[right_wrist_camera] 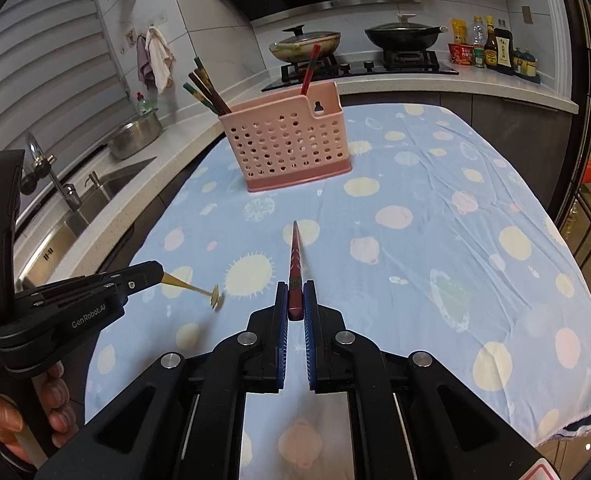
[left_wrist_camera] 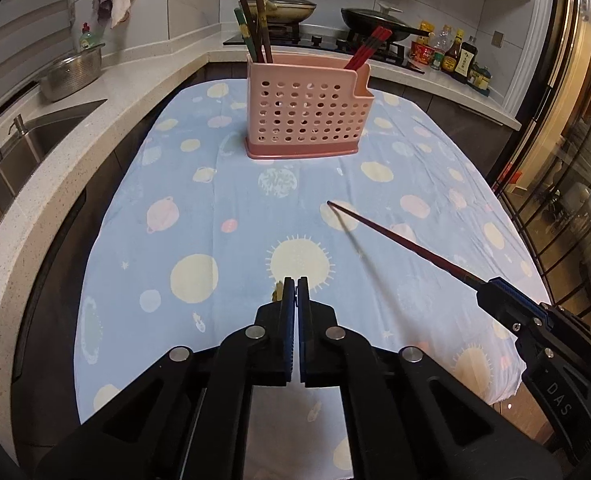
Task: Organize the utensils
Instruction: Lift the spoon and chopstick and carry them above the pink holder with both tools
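A pink perforated utensil holder (left_wrist_camera: 309, 106) (right_wrist_camera: 289, 142) stands at the far middle of the table. Dark chopsticks (left_wrist_camera: 255, 28) (right_wrist_camera: 205, 90) lean in its left compartment and red chopsticks (left_wrist_camera: 369, 47) (right_wrist_camera: 310, 68) in its right one. My right gripper (right_wrist_camera: 295, 294) (left_wrist_camera: 485, 290) is shut on a red chopstick (right_wrist_camera: 295, 258) (left_wrist_camera: 395, 238) that points toward the holder above the cloth. My left gripper (left_wrist_camera: 296, 288) (right_wrist_camera: 157, 274) is shut on a small gold utensil (right_wrist_camera: 193, 288) with a flat round end; only a sliver of it (left_wrist_camera: 278, 290) shows in the left wrist view.
The table wears a light blue cloth (left_wrist_camera: 199, 184) (right_wrist_camera: 435, 216) with pastel planets. A counter with a sink (left_wrist_camera: 23, 140) (right_wrist_camera: 91, 192) and a steel pot (left_wrist_camera: 73, 74) runs along the left. A stove with pans (right_wrist_camera: 403, 36) and sauce bottles (left_wrist_camera: 453, 54) lies behind.
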`<state>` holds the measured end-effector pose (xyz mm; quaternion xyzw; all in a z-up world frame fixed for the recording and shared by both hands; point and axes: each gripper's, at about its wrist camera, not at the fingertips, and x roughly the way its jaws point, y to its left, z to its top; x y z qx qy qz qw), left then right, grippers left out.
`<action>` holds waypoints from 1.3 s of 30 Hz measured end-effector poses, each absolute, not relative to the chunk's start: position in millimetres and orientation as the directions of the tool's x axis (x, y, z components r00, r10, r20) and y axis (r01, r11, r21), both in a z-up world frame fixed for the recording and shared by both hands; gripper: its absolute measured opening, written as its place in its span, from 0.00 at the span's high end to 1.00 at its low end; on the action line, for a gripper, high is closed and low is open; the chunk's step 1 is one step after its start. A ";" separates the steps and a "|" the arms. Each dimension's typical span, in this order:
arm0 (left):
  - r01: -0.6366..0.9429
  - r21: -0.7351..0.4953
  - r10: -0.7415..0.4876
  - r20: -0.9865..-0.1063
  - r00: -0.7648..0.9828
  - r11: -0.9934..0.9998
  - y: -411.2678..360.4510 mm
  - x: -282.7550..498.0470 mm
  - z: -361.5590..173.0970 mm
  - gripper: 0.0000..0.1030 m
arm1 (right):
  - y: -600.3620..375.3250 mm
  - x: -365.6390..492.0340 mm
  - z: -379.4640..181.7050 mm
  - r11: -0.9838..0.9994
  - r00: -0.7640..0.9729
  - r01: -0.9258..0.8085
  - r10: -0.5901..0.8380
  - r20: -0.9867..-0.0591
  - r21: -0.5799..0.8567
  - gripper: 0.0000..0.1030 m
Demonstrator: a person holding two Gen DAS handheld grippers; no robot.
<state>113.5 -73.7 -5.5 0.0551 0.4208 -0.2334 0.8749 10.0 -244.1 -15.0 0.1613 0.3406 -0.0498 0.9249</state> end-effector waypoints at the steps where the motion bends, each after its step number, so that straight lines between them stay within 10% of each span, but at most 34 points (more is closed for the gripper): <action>1: 0.455 -0.102 -0.366 -0.757 0.541 0.884 -73.0 114.6 -2.6 0.99 | -244.9 10.6 -10.8 0.942 0.770 0.200 0.018 -0.637 0.268 0.93; 39: 0.534 -0.109 -0.495 -0.563 0.662 0.838 -104.5 193.4 141.0 0.99 | -290.4 98.8 149.6 0.957 0.950 0.142 -0.059 -0.305 0.255 0.93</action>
